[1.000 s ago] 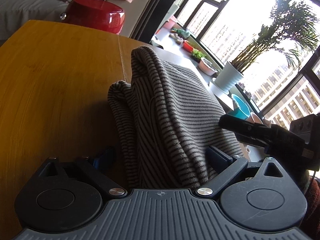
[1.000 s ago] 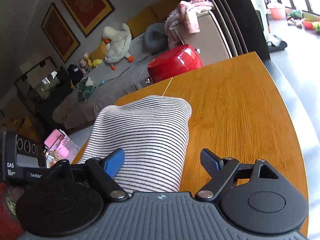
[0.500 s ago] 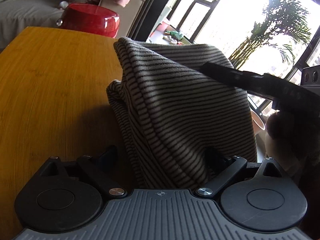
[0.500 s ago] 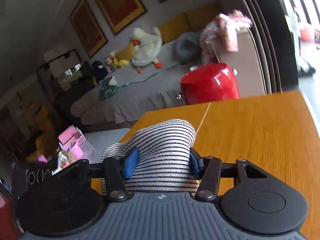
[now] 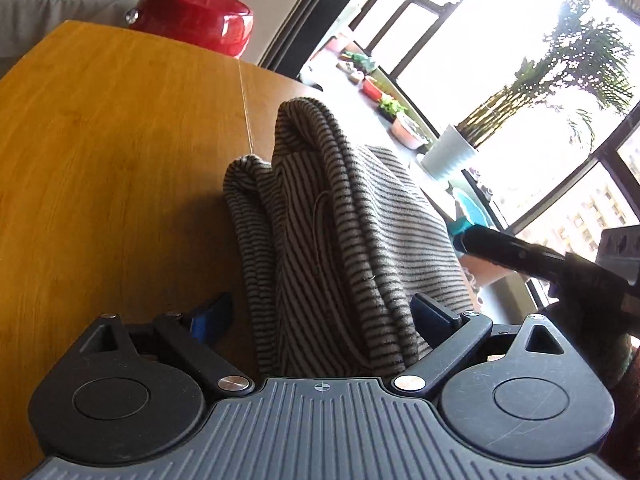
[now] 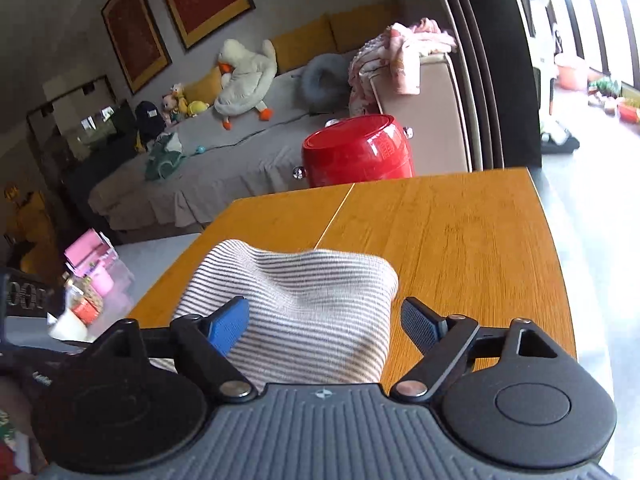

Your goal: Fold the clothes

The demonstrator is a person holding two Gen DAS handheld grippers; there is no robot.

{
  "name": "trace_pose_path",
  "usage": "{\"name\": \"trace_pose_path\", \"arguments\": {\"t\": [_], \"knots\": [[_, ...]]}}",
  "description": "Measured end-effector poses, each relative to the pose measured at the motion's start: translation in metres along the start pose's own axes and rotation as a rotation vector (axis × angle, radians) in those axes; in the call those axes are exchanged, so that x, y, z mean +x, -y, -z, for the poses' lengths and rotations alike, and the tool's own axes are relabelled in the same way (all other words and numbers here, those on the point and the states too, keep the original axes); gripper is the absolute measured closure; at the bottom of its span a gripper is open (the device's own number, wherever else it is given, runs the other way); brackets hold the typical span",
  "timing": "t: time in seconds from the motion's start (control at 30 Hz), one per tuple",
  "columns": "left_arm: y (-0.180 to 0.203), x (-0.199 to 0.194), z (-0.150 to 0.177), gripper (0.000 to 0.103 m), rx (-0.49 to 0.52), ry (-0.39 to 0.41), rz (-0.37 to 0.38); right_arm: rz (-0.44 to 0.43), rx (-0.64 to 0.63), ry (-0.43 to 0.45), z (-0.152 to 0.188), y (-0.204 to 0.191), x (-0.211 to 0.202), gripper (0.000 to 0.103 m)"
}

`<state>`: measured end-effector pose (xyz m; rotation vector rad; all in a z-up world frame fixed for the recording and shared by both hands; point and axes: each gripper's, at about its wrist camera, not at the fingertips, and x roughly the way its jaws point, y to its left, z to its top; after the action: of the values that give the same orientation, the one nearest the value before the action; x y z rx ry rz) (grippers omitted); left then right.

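Observation:
A folded grey-and-black striped garment (image 5: 340, 232) lies bunched on the wooden table (image 5: 100, 140). My left gripper (image 5: 320, 312) is open, its fingers spread either side of the garment's near end. My right gripper (image 6: 324, 324) is open too, with the same striped garment (image 6: 304, 304) lying between its fingers on the table (image 6: 460, 248). The other gripper's dark body (image 5: 532, 256) shows at the right of the left wrist view.
A red pot (image 6: 356, 152) stands beyond the table's far edge, also seen in the left wrist view (image 5: 192, 12). A grey sofa (image 6: 224, 168) with plush toys lies behind. Potted plants (image 5: 448, 156) line the window sill at the right.
My right gripper was shut on the garment and lifted it half a second ago; now it is open and the garment lies back down on the table. My left gripper stays open.

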<state>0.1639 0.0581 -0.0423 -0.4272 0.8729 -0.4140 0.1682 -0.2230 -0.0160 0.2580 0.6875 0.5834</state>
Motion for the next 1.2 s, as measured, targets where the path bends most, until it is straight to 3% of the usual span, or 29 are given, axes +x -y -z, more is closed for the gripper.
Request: {"name": "trace_pose_path", "arguments": {"t": [0.07, 0.17, 0.27, 0.3, 0.47, 0.67, 0.83, 0.97, 1.2], "knots": [[0.001, 0.004, -0.003, 0.009, 0.005, -0.013, 0.009, -0.011, 0.053, -0.025, 0.012, 0.009, -0.005, 0.019], [-0.004, 0.008, -0.008, 0.024, -0.001, -0.023, 0.042, -0.031, 0.108, -0.061, 0.027, 0.017, -0.007, 0.020], [-0.014, 0.010, -0.014, 0.033, -0.001, -0.008, 0.058, -0.067, 0.127, -0.102, 0.030, 0.016, 0.002, 0.041], [-0.019, 0.008, -0.017, 0.034, -0.003, 0.003, 0.052, -0.063, 0.113, -0.107, 0.028, 0.012, 0.007, 0.042], [-0.058, -0.003, -0.044, 0.035, -0.032, 0.066, -0.006, -0.038, 0.004, -0.125, -0.001, -0.016, 0.048, 0.043], [-0.123, -0.018, -0.087, 0.035, -0.091, 0.143, -0.091, -0.072, -0.081, -0.131, -0.044, -0.054, 0.135, 0.045], [-0.167, -0.026, -0.112, 0.034, -0.141, 0.199, -0.115, -0.089, -0.139, -0.125, -0.073, -0.083, 0.200, 0.045], [-0.180, -0.024, -0.121, 0.032, -0.134, 0.211, -0.110, -0.099, -0.135, -0.112, -0.082, -0.087, 0.229, 0.043], [-0.172, -0.025, -0.126, 0.030, -0.095, 0.220, -0.129, -0.114, -0.089, -0.112, -0.077, -0.072, 0.237, 0.036]]}}
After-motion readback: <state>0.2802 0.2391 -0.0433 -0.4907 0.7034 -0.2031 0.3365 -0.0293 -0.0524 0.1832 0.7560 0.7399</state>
